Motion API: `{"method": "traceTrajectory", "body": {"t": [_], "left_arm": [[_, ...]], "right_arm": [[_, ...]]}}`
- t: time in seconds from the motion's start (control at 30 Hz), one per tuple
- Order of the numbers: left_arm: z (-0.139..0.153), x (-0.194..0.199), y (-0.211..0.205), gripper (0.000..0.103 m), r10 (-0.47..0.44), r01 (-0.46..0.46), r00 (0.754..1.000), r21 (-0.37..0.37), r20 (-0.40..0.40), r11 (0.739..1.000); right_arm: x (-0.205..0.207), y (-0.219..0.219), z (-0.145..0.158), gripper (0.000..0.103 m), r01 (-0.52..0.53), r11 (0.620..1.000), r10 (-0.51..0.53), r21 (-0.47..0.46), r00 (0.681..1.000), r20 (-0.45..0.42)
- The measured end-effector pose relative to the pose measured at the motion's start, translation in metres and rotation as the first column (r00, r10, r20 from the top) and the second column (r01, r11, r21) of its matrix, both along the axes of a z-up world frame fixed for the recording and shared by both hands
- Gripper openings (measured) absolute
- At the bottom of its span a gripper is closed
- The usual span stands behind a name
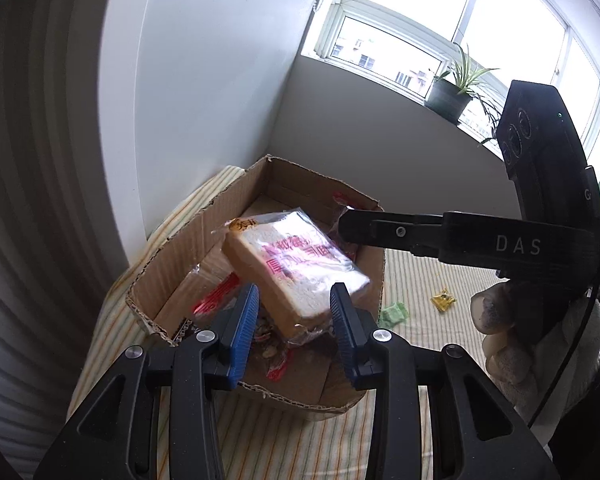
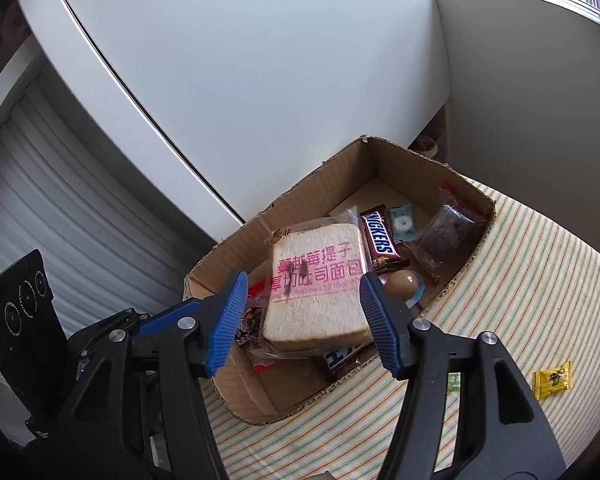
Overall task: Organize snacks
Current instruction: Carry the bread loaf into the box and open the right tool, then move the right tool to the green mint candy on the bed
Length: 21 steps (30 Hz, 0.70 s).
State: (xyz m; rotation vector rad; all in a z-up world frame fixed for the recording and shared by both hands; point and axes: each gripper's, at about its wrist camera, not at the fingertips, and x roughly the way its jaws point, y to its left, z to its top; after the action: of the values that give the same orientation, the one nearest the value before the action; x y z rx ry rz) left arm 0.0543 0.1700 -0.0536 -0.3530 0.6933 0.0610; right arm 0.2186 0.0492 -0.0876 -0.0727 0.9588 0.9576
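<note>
A slice of bread in a clear wrapper with pink writing [image 1: 296, 264] [image 2: 316, 280] hangs tilted over the open cardboard box [image 1: 168, 264] [image 2: 228, 248]. My left gripper [image 1: 296, 292] is shut on the bread's near corner, which sits deep between the blue pads. In the right wrist view its fingers [image 2: 156, 318] reach in from the left. My right gripper [image 2: 303, 278] is open, a pad on each side of the slice, with a clear gap on the left. From the left wrist view the right gripper [image 1: 346, 224] points in above the box.
The box holds a Snickers bar [image 2: 380, 236], a dark snack bag [image 2: 444, 236] and a round brown sweet [image 2: 402, 282]. A yellow candy [image 2: 552, 380] [image 1: 443, 300] and a green packet [image 1: 394, 314] lie on the striped cloth [image 2: 520, 280]. A white cabinet stands behind.
</note>
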Motion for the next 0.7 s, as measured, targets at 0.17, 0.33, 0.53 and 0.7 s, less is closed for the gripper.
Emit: {"method": "traceTrajectory", "body": {"t": [0.17,0.33,0.53,0.7], "left_arm": [[0.001,-0.002,-0.003,0.034,-0.006,0.006,1.000,0.006,0.002,1.000],[0.007,-0.004,-0.014,0.034,-0.027,0.027,1.000,0.028,0.011,0.999],[0.012,-0.006,-0.027,0.034,-0.046,0.045,0.999,0.034,0.017,0.998],[0.011,-0.006,-0.040,0.034,-0.071,0.070,0.997,0.037,0.011,0.997]], "right_arm": [[-0.001,-0.014,0.006,0.062,0.021,1.000,-0.021,0.002,1.000,0.012],[-0.001,-0.030,0.010,0.064,0.048,0.999,-0.048,-0.006,0.998,0.035],[-0.002,-0.056,0.016,0.069,0.089,0.996,-0.087,-0.025,0.992,0.089],[-0.001,-0.090,0.016,0.069,0.146,0.988,-0.137,-0.045,0.978,0.157]]}}
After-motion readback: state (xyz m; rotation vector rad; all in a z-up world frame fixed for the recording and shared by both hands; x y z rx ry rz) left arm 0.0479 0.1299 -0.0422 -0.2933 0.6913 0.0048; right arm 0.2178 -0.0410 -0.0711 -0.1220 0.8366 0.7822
